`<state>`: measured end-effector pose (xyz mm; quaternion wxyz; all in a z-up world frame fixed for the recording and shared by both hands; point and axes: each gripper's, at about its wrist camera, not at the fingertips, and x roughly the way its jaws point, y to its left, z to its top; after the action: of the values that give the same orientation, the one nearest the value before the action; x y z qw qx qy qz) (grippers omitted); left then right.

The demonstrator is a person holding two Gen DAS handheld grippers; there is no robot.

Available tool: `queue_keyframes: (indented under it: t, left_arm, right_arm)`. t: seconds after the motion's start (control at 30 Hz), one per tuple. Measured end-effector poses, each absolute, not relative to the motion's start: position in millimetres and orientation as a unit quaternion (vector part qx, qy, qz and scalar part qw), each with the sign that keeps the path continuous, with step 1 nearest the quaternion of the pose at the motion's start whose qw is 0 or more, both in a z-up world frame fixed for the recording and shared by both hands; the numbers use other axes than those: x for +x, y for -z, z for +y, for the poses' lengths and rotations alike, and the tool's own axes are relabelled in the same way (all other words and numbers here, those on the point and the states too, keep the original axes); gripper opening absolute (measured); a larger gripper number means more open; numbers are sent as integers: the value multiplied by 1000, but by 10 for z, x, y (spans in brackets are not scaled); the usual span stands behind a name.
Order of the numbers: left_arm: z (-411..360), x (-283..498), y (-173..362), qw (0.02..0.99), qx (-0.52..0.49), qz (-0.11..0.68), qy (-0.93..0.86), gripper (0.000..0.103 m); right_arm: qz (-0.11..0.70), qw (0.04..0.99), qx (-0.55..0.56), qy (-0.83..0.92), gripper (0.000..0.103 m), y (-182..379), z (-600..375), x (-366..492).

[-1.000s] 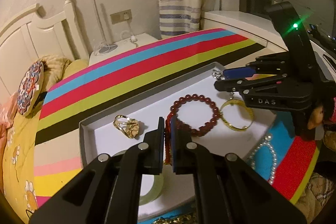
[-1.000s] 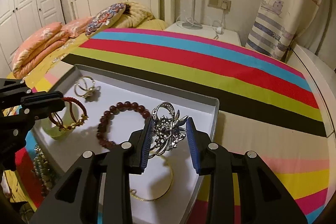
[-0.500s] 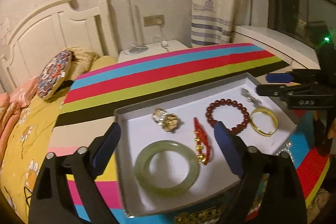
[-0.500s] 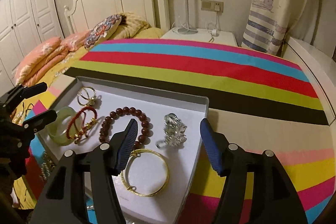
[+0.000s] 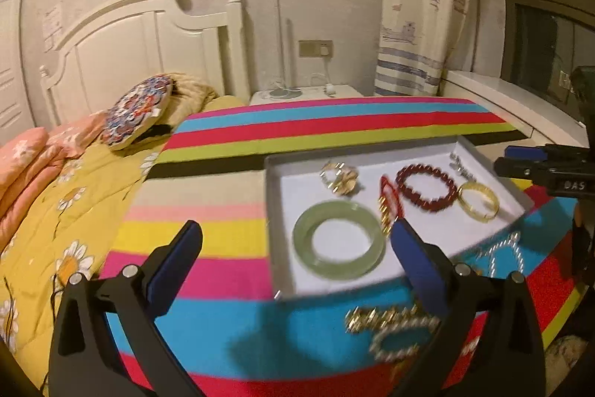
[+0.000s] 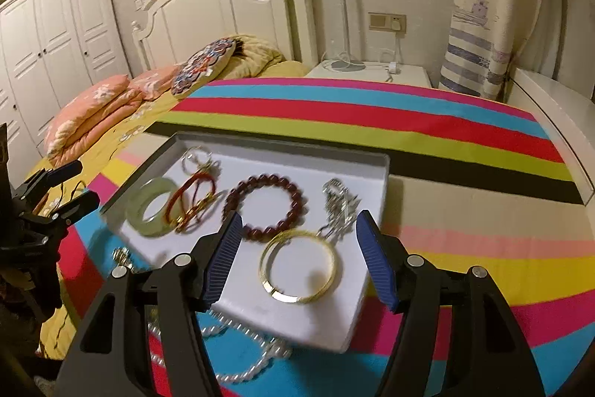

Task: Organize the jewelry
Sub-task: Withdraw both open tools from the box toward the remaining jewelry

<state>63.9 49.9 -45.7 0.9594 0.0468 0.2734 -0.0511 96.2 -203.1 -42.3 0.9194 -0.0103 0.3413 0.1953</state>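
Inside, the red cord bracelet (image 5: 389, 201) is lying in the white tray (image 5: 282, 173), its long axis running front to back, between green bangle (image 5: 338, 239) and bead bracelet (image 5: 425, 186). Left tongs (image 5: 295, 263) are opening, grasping nothing; right tongs (image 6: 299, 257) are hanging released.

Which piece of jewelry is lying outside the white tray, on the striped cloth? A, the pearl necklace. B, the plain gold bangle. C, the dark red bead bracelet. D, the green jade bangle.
A: the pearl necklace lies on the striped cloth beside the white tray.
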Motion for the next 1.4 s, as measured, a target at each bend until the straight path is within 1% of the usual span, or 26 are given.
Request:
queue_keyframes:
  t: [0.4, 0.67, 0.83, 0.9, 0.97, 1.03, 1.1, 1.23, 1.4]
  left_arm:
    - [947, 66, 750, 955, 18, 295, 20, 101]
    - [952, -134, 854, 953, 29, 300, 25, 101]
    - [920, -151, 877, 952, 26, 302, 31, 101]
    - [889, -156, 874, 952, 29, 301, 36, 101]
    - [828, -182, 871, 953, 40, 298, 40, 101]
    - [792, -200, 864, 953, 47, 296, 45, 101]
    - [742, -233, 869, 953, 53, 294, 51, 101]
    - [690, -262, 886, 952, 64, 294, 59, 101]
    - [621, -301, 918, 950, 72, 296, 70, 101]
  right_arm:
    - [347, 903, -65, -246, 62, 589, -1609, 525]
    - [346, 901, -77, -251, 62, 629, -1559, 420]
    - [333, 894, -99, -283, 61, 575, -1376, 298]
    - [330, 887, -113, -301, 56, 566, -1262, 253]
    - [330, 880, -131, -314, 47, 579, -1129, 212]
    - [338, 870, -142, -330, 36, 614, -1021, 211]
    - [343, 862, -147, -342, 33, 648, -955, 204]
    - [359, 853, -137, -355, 22, 690, -932, 267]
    - [378, 843, -124, -363, 19, 737, -917, 371]
